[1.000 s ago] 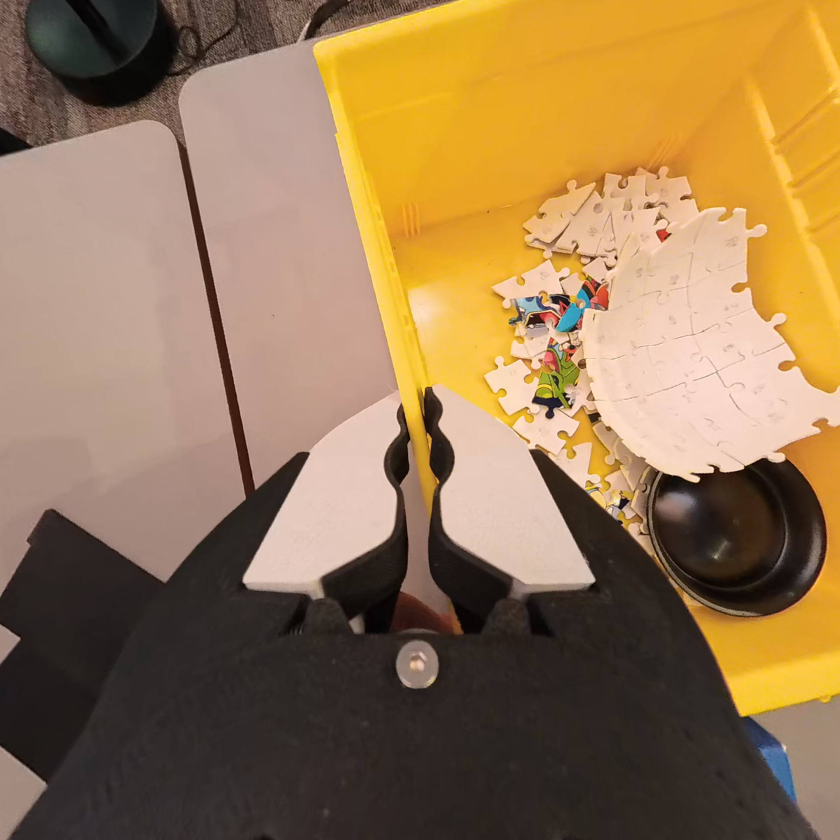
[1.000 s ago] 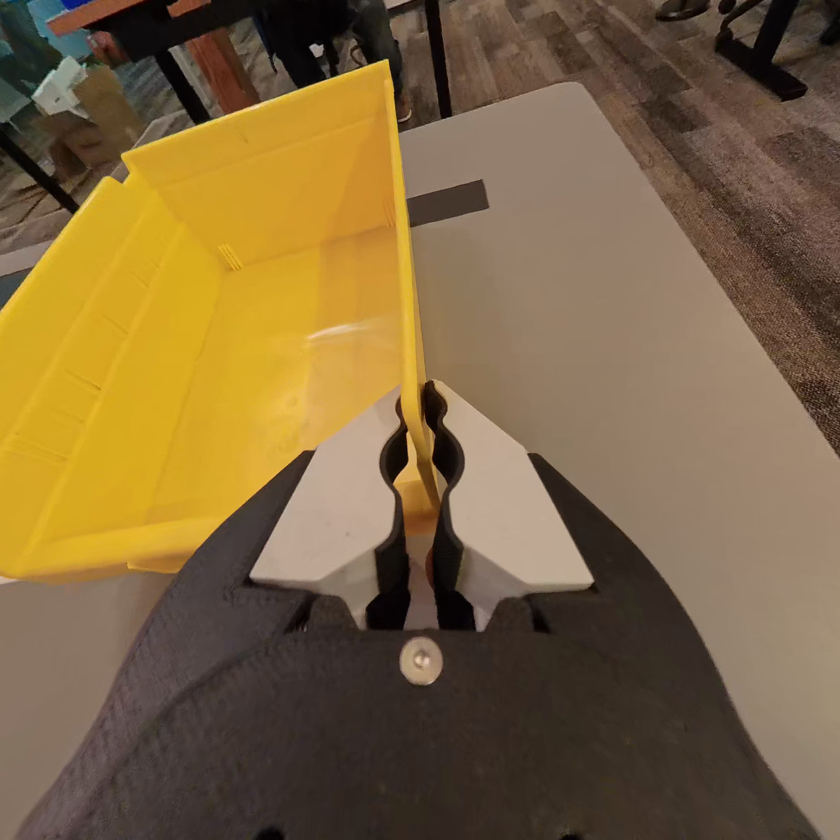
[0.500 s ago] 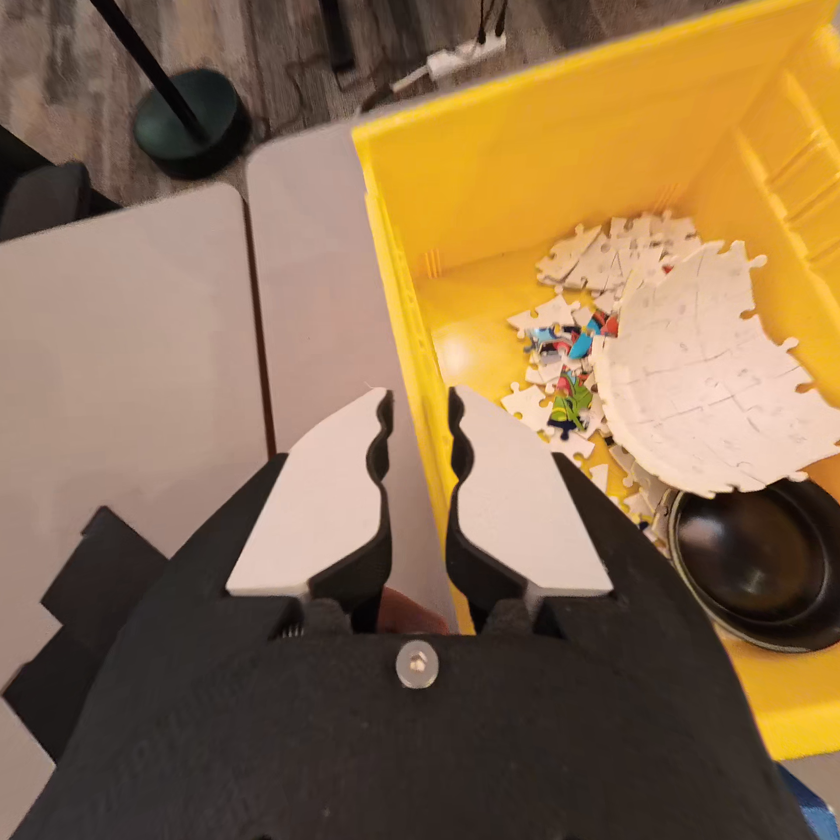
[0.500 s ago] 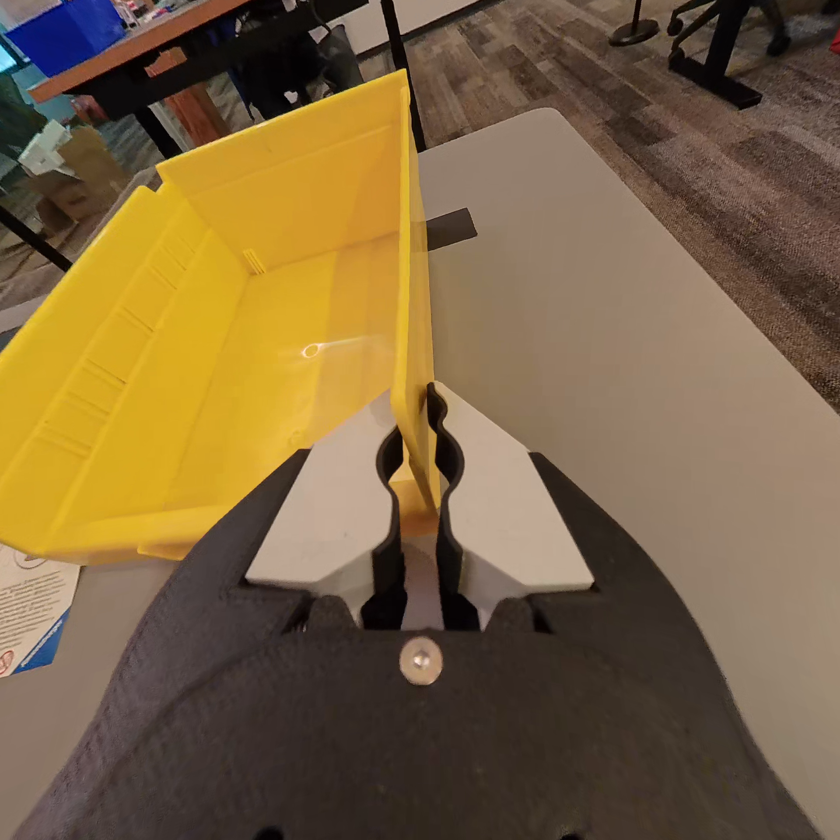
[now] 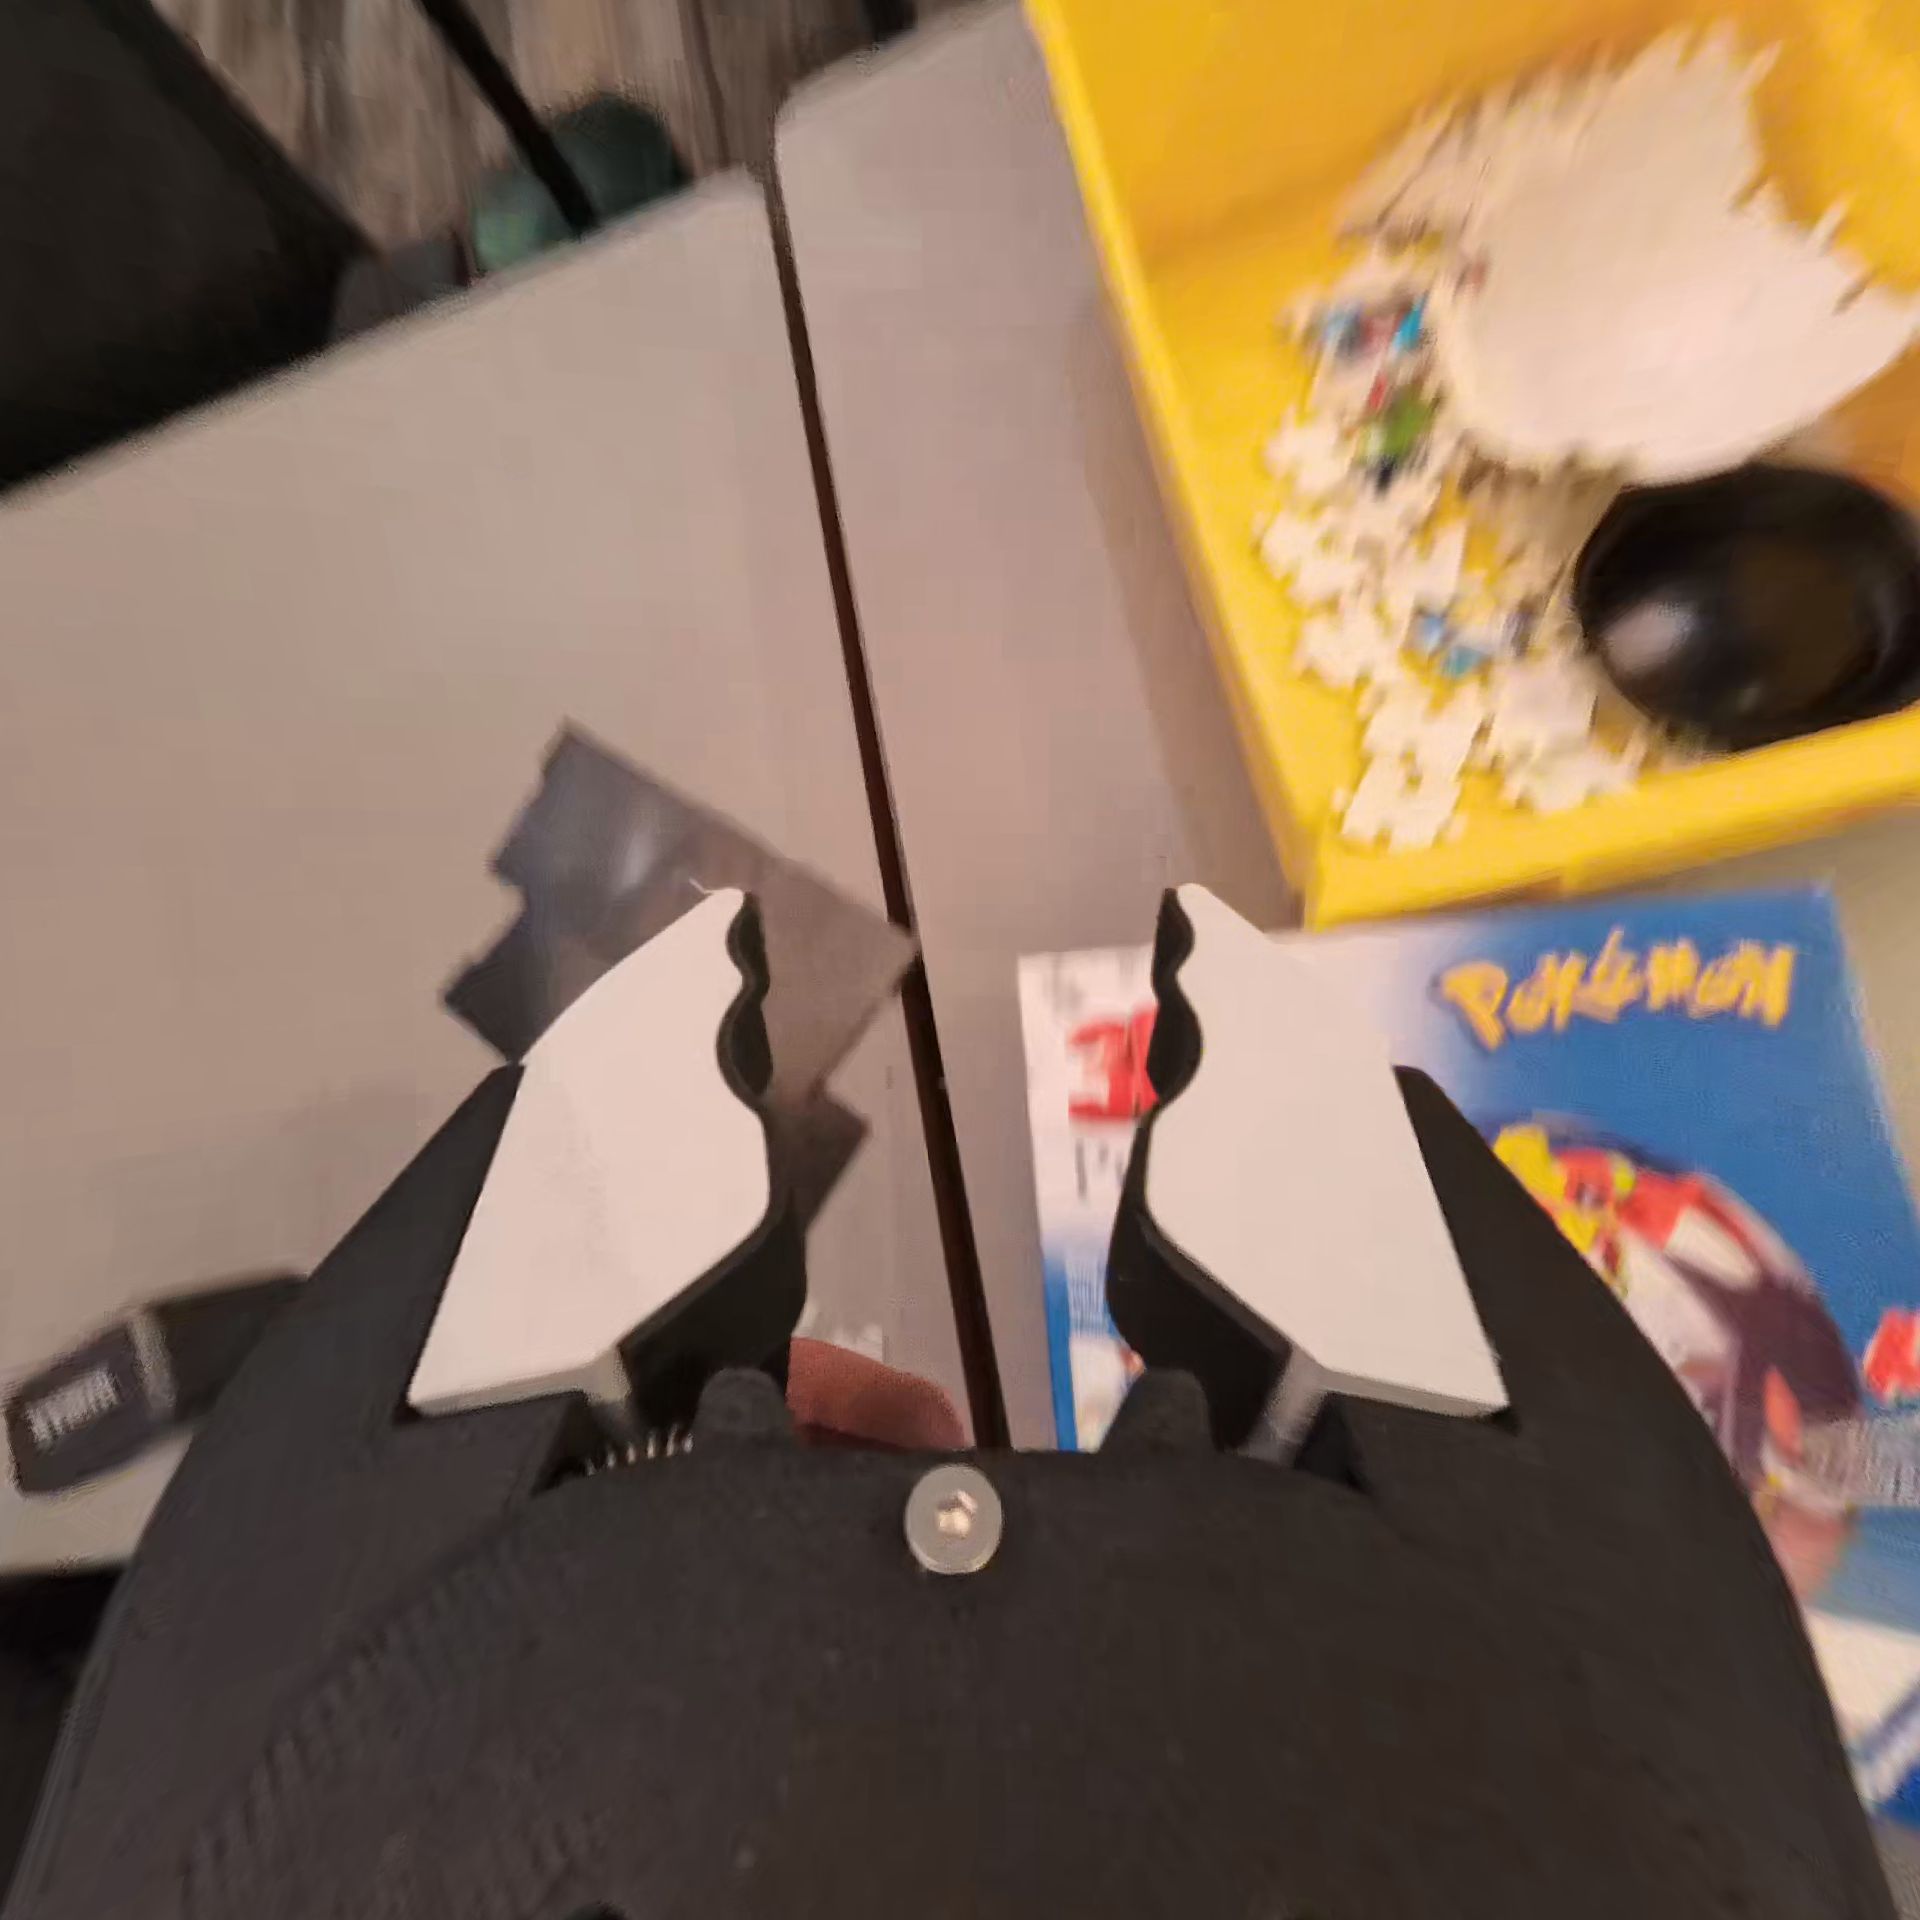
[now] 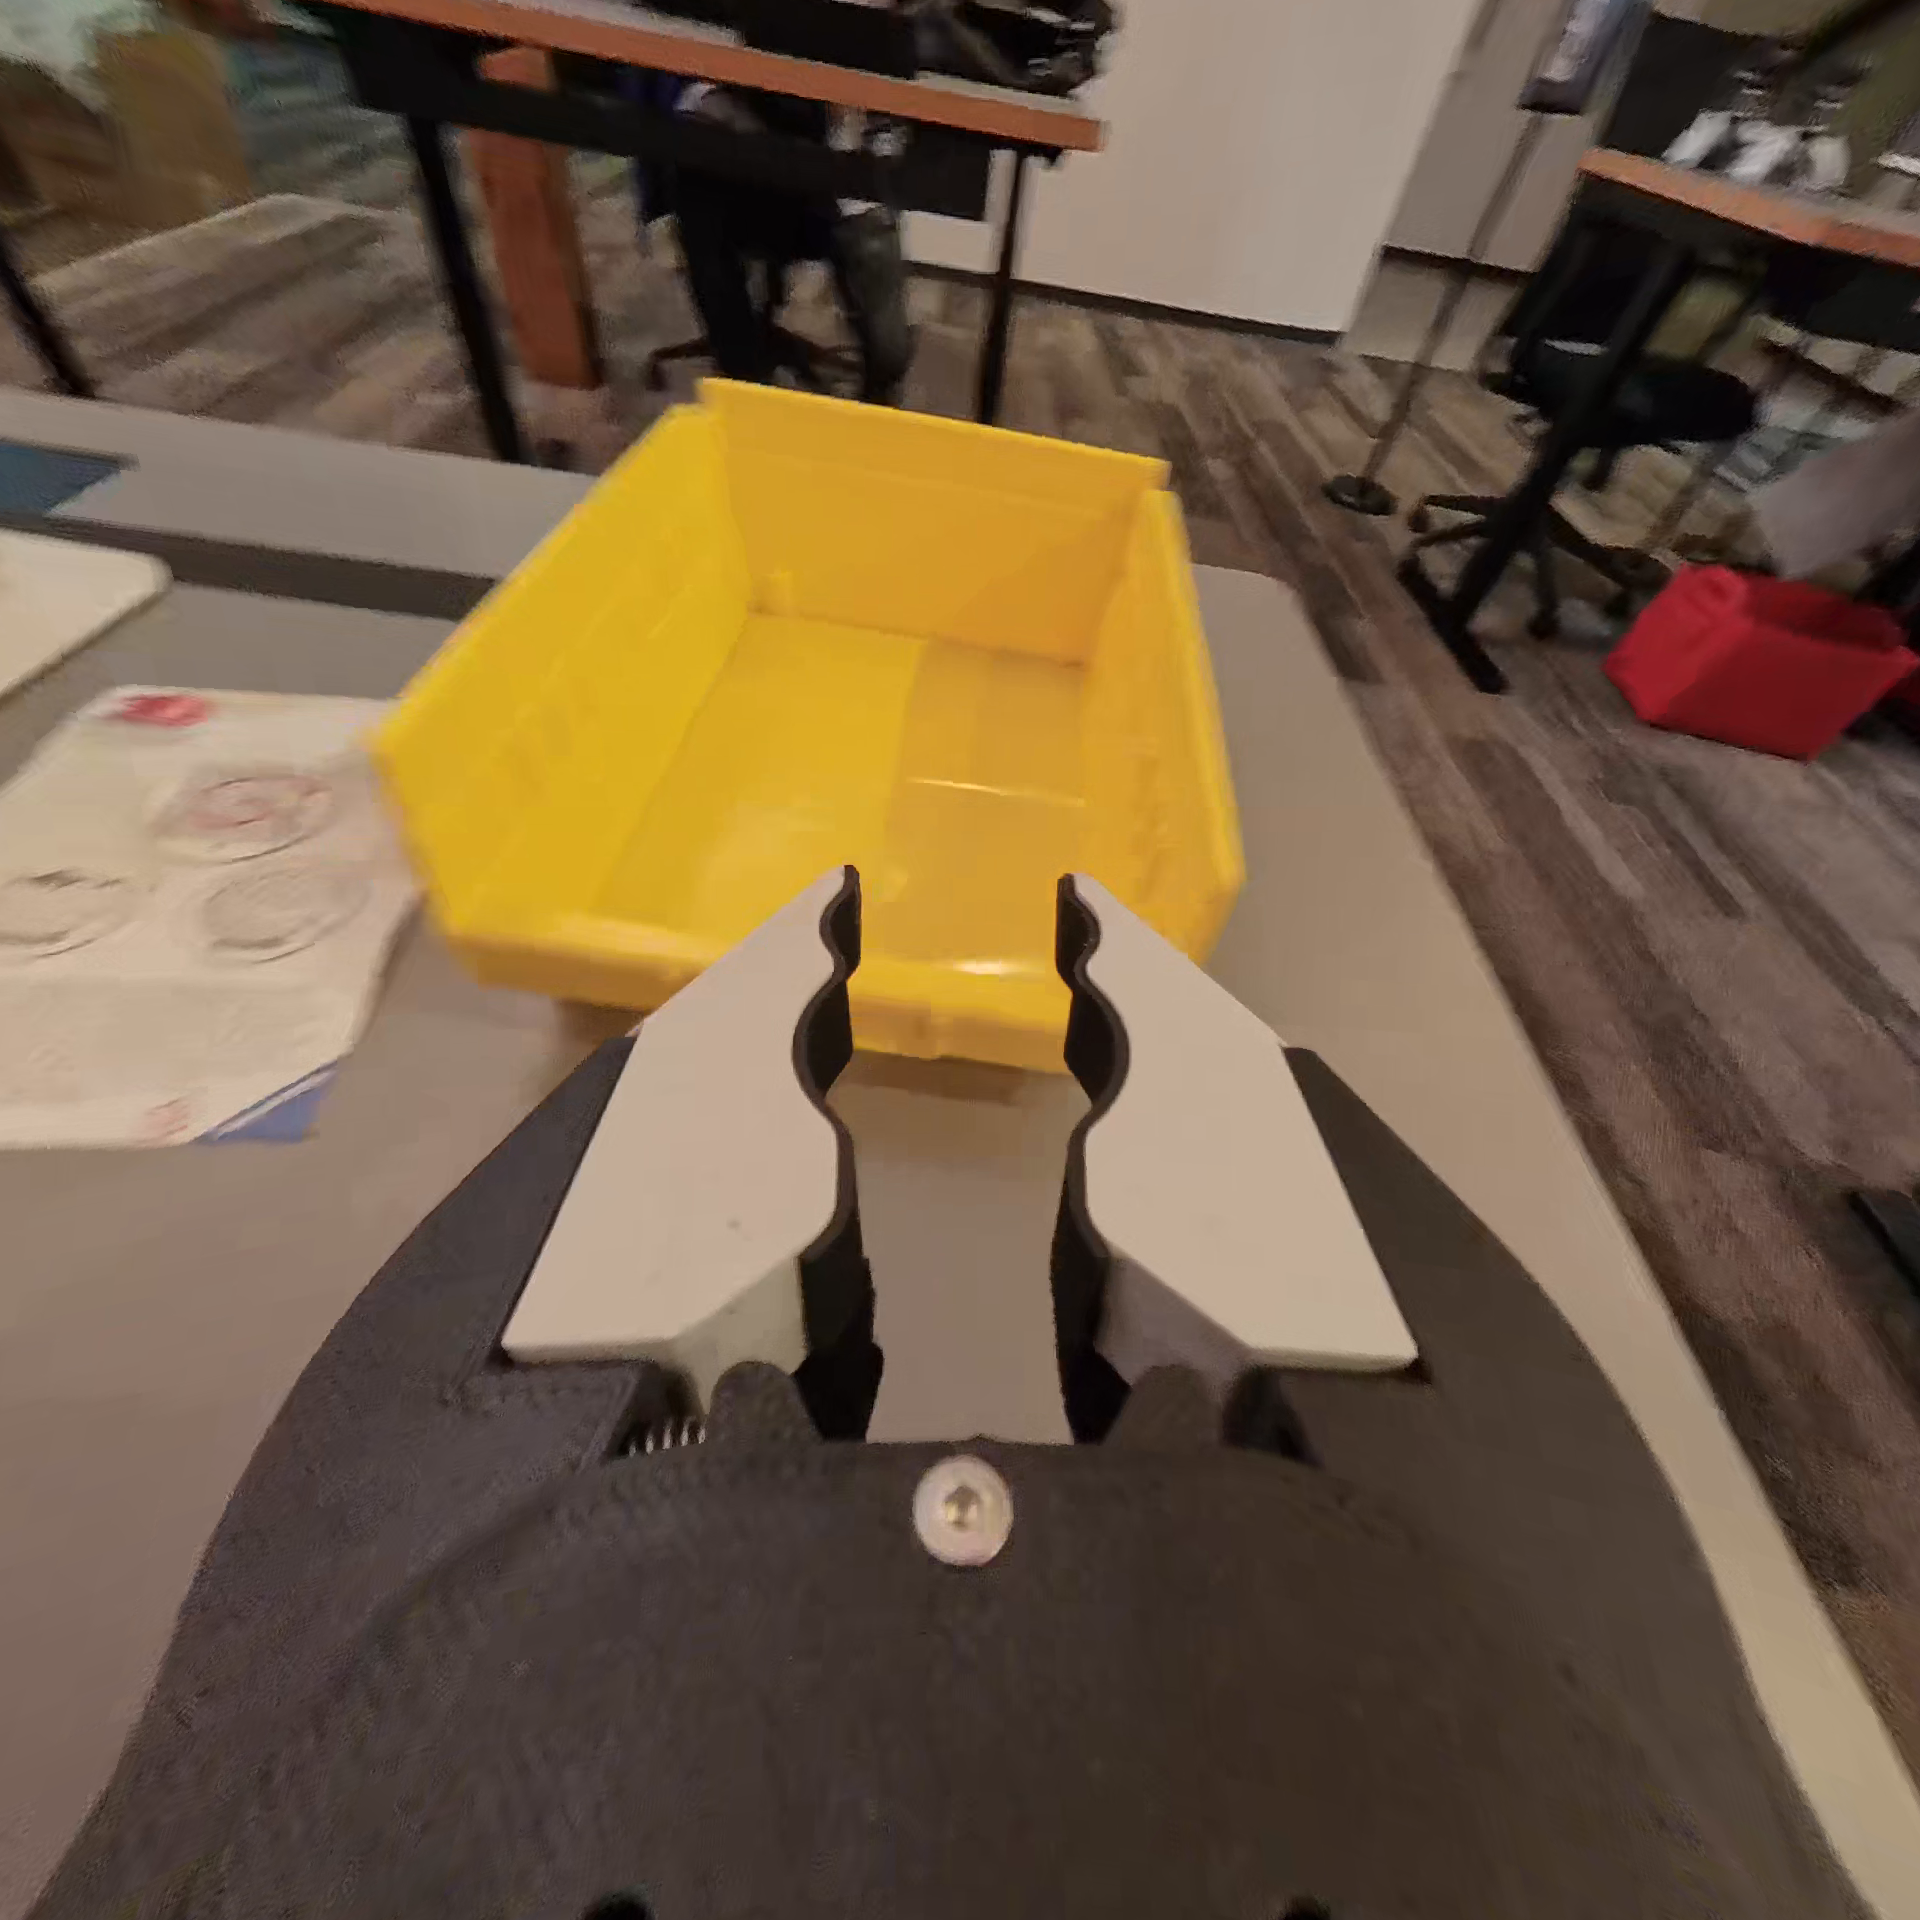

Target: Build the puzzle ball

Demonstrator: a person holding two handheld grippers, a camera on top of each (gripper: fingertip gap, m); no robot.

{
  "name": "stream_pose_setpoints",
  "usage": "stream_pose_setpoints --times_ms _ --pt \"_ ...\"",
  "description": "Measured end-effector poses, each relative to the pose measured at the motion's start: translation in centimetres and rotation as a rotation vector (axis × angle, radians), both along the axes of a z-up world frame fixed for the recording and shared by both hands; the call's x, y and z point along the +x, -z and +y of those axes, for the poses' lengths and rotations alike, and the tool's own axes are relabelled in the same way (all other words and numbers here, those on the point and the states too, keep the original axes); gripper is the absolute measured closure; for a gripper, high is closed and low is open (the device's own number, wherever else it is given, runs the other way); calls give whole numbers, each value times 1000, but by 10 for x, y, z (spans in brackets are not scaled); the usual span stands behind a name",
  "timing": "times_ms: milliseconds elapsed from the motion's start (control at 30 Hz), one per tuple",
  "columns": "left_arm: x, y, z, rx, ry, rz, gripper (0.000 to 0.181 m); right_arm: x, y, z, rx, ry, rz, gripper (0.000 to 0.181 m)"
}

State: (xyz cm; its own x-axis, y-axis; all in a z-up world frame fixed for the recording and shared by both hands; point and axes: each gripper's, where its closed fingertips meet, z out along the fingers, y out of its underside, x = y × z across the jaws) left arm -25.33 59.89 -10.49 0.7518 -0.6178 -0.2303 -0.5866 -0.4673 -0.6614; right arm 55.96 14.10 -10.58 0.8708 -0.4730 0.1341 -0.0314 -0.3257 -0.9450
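Left hand-held gripper [image 5: 956, 914]: I hold it spread wide with nothing between its fingers, over the dark seam where two bench [image 5: 416, 623] tops meet.
Black tape patch [image 5: 665, 914]: it lies flat on the bench under my left finger; it is no part of the job and I leave it be.
Blue box sheet [image 5: 1621, 1122]: it lies flat just beside the near wall of the yellow bin, partly under my right finger; I keep off it so it does not slide.
Yellow bin [image 5: 1174, 343]: it sits to the right of my left hand-held gripper, and the puzzle things are inside it.
Loose puzzle pieces [image 5: 1382, 623]: they are heaped on the bin floor along the near-left side, mostly white side up, though the blur makes single pieces hard to pick out.
Half-built puzzle shell [image 5: 1621, 291]: the white curved shell rests in the bin above the pieces, leaning towards the black bowl stand [image 5: 1745, 603].
Right hand-held gripper [image 6: 956, 894]: also parted and empty, aimed at the low front lip of the bin from just before it.
Step in hand, as I judge it: reach in for the shell or a piece.
How to do it well: I come in over the low lip, slow down until the view is steady, pinch one piece by its flat edge, and steady the shell with my other hand-held gripper without squeezing its thin wall.
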Motion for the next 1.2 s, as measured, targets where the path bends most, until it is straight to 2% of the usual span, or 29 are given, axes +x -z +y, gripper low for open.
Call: stream_pose_setpoints --times_ms 133,233,267,333,400,467,533,700,800,867,967,1000,1067,1100,1200 --pt "-46 54 -33 -173 -62 -52 104 -73 3 25 -31 -202 42 145" --pt "-50 90 -55 -313 -24 -74 113 -123 11 44 -56 -330 83 144" --pt "-41 88 -58 -318 -14 -154 117 -138 14 50 -75 -367 77 144" --pt "-28 90 -72 -365 32 -192 125 -170 19 61 -95 -451 98 144" --pt "-20 90 -83 -361 48 -156 133 -204 23 72 -123 -535 94 146" --pt "-3 91 -102 -382 85 -164 133 -245 28 83 -158 -636 96 146" --pt "13 90 -113 -335 38 -166 133 -295 32 93 -184 -758 96 148" --pt "80 91 -168 -316 -55 -281 133 -444 49 93 -279 -1104 44 126" --pt "123 90 -195 -275 -102 -286 133 -507 67 78 -334 -1241 -3 106" --pt "160 89 -217 -292 -54 -304 134 -513 77 77 -368 -1225 -105 96" --pt "211 87 -238 -299 -8 -332 143 -491 84 79 -417 -1181 -151 93" --pt "225 84 -237 -267 13 -319 143 -479 88 80 -443 -1152 -166 100" --pt "258 82 -242 -329 62 -379 134 -446 100 83 -496 -1077 -234 121" --pt "274 81 -243 -366 97 -398 127 -429 103 85 -504 -1035 -236 125" --pt "307 64 -243 -389 208 -503 129 -398 99 85 -473 -987 -124 132"
